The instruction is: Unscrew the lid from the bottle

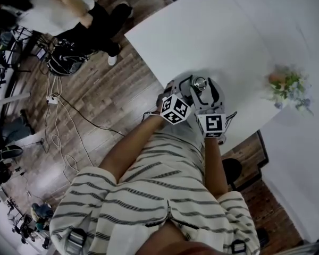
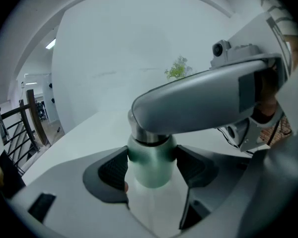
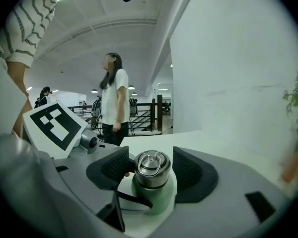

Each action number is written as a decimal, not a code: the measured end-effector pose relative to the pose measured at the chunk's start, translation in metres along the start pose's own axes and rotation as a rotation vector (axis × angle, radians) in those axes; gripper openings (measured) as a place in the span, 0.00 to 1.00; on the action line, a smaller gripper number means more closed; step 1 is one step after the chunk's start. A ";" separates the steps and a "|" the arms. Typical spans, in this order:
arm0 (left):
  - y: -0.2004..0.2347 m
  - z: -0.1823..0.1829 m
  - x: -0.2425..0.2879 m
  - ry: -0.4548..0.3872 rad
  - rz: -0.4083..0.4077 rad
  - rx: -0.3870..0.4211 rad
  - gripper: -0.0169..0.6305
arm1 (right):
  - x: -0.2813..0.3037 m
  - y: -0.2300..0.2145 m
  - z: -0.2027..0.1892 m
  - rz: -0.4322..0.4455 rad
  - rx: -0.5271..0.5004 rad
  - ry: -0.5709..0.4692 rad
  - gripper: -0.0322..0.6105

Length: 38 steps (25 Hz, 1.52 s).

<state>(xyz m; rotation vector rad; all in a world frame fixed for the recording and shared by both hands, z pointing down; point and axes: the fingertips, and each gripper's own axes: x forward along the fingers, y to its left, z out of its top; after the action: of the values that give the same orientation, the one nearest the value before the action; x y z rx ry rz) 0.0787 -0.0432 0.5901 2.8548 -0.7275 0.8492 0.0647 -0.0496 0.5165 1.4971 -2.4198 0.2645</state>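
Bystander: a person (image 3: 114,98) stands on the floor well behind the bottle, taking no part.
Left claw (image 2: 151,166): closed on the bottle's green body, one ribbed pad pressed to each side just below the steel neck. It holds the bottle upright.
Bottle (image 3: 156,196): green, standing on the white table (image 1: 223,36) near the edge closest to the person holding the claws.
Lid (image 3: 151,166): steel, with a ring handle folded flat on top. It sits fully on the bottle's neck, and no gap or tilt shows.
Right claw (image 3: 149,170): reaches in over the bottle's top, partly open, with the lid between its pads. A narrow gap shows on each side, so it does not appear to be gripping yet.
Plant (image 1: 288,86): on the table, well apart to the bottle's right.
Done: the bottle is braced and the right claw is lined up on the lid.
Left: probably the whole unscrewing. That means closing on the lid, turning it, likely re-gripping more than once, then lifting it clear.
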 end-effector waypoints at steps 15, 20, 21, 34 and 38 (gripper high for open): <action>-0.001 0.001 0.000 -0.003 -0.003 0.000 0.50 | 0.001 0.002 0.000 0.150 -0.158 0.015 0.42; 0.000 0.001 -0.001 -0.004 -0.004 0.003 0.50 | 0.001 0.007 0.001 0.344 -0.245 0.012 0.42; 0.000 0.001 -0.001 -0.004 -0.005 0.003 0.50 | 0.000 0.007 0.000 0.388 -0.258 0.018 0.42; -0.002 0.001 0.002 0.001 -0.010 0.007 0.50 | -0.004 0.007 -0.006 0.813 -0.392 0.105 0.42; -0.002 0.000 0.001 0.002 -0.008 0.009 0.50 | -0.004 0.010 -0.007 0.857 -0.414 0.128 0.42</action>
<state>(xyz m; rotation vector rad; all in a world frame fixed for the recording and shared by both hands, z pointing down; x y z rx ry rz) 0.0801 -0.0419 0.5908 2.8624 -0.7133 0.8558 0.0588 -0.0395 0.5221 0.2207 -2.6426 0.0119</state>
